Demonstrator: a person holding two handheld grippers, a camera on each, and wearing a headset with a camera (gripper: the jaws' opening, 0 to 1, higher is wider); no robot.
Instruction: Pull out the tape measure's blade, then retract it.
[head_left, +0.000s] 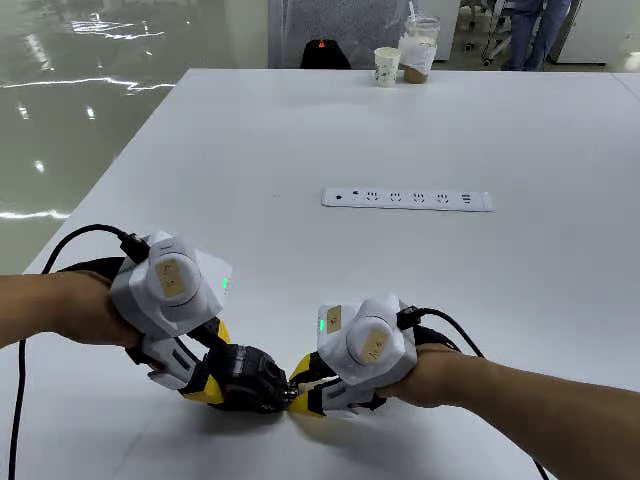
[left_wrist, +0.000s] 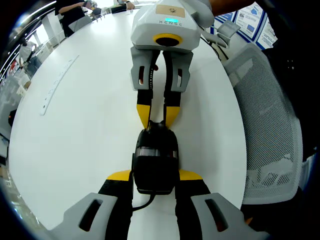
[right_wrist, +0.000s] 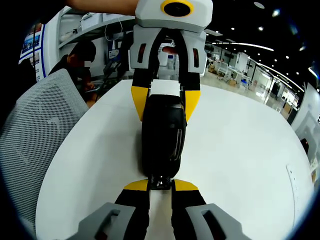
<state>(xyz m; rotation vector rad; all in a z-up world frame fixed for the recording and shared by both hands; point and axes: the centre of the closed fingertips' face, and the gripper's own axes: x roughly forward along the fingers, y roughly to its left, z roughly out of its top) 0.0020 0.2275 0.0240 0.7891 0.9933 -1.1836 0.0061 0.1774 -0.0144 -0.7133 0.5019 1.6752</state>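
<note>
Found the tape measure, black and rounded, blade in, lying on the white table; clamped sideways by the left gripper, pinched at its blade mouth by the right gripper.

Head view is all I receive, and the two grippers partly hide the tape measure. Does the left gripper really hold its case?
Observer: Yes. In the left gripper view the left gripper has both yellow jaws pressed on the sides of the black tape measure.
Operator: And the right one, does it have the blade?
Observer: The right gripper view shows the right gripper shut on the blade hook at the case mouth.
Operator: Is any blade out already?
Observer: None that I can see; the right jaws sit against the case.
</note>
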